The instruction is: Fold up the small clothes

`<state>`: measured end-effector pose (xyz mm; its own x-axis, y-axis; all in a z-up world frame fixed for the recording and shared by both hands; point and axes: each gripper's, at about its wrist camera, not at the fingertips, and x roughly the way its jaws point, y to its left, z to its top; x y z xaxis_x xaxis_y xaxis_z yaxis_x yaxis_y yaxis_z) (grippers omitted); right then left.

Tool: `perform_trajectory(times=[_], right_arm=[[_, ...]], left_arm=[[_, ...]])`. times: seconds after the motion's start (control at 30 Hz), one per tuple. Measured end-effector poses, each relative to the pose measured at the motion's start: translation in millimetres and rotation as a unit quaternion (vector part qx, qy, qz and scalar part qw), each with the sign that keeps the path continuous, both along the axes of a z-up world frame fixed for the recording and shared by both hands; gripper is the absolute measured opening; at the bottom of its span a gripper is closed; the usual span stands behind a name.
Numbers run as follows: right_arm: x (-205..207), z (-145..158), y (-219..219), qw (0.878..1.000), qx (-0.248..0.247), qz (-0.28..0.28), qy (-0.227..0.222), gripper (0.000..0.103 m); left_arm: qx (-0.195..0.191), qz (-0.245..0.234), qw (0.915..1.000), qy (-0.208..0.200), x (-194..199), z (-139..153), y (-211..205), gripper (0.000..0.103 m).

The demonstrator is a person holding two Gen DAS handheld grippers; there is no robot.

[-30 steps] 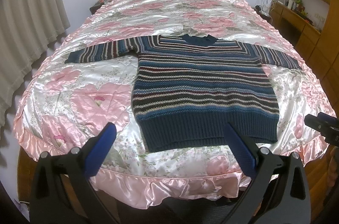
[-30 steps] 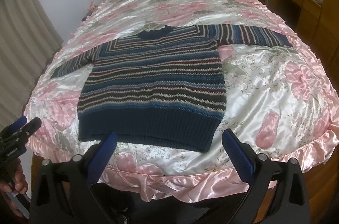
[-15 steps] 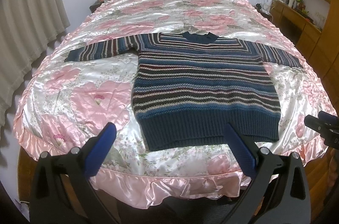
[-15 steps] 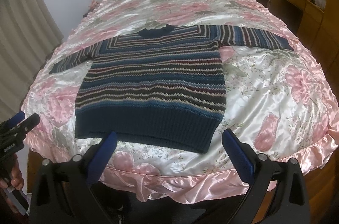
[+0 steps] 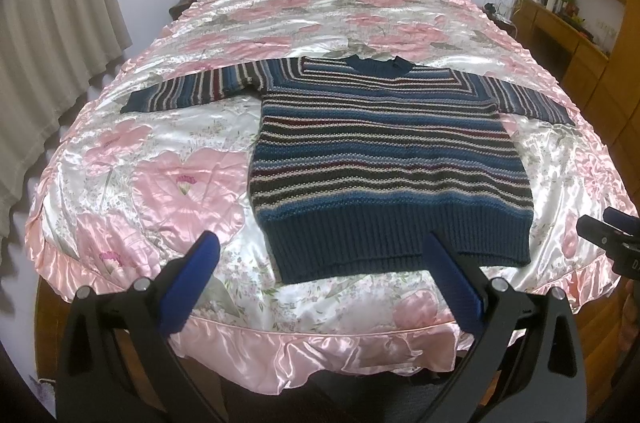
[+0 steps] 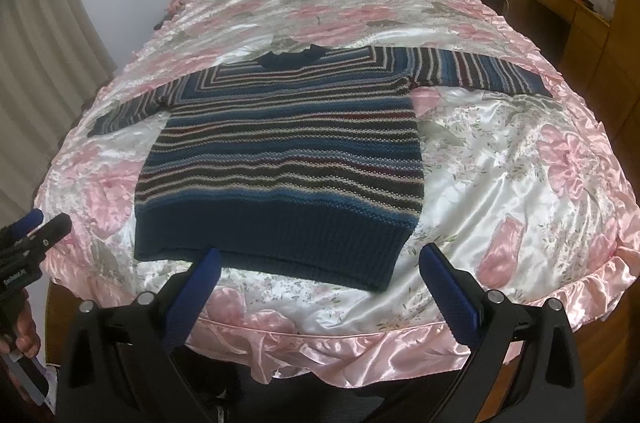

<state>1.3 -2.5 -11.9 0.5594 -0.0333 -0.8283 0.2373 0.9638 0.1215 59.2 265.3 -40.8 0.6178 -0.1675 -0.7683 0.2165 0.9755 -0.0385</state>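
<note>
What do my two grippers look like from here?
Both match: the left gripper and right gripper have black plastic frames with silver pivot bolts and textured blue pads on the fingers. White lettering, unreadable, marks the left gripper's side in the right wrist view.

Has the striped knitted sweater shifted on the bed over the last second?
No. The striped knitted sweater lies flat with its sleeves spread, and its hem sits over the same blooms on the pink floral satin bedspread as before; only the cameras drifted slightly.
</note>
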Motion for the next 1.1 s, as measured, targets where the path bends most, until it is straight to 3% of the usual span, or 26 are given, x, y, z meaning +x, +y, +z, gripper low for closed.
perform_trajectory(times=[0.3, 0.47, 0.6, 0.8, 0.9, 1.03, 1.1], right_arm=[[11, -4, -16, 1.0, 0.01, -0.011, -0.013, 0.1], [38, 7, -58, 0.999, -0.036, -0.017, 0.012, 0.1], [66, 22, -128, 0.997, -0.069, -0.04, 0.007, 0.1], [118, 20, -284, 0.993, -0.029, -0.112, -0.009, 0.099], [149, 0, -367, 0.989, -0.026, -0.143, 0.001, 0.099], [182, -35, -444, 0.985, -0.05, -0.161, 0.022, 0.099], [197, -55, -476, 0.987, -0.027, -0.155, 0.041, 0.099]], left_arm=[[0.011, -0.002, 0.9999, 0.012, 23, -6, -13, 0.1], [0.003, -0.016, 0.9994, 0.03, 60, -1, -44, 0.1], [0.008, -0.029, 0.9993, 0.024, 103, 6, -90, 0.1], [-0.001, -0.063, 0.9979, 0.016, 177, 5, -201, 0.1], [-0.002, -0.084, 0.9961, 0.027, 211, -8, -264, 0.1], [-0.018, -0.095, 0.9946, 0.038, 257, -33, -335, 0.1], [-0.021, -0.096, 0.994, 0.048, 277, -47, -367, 0.1]])
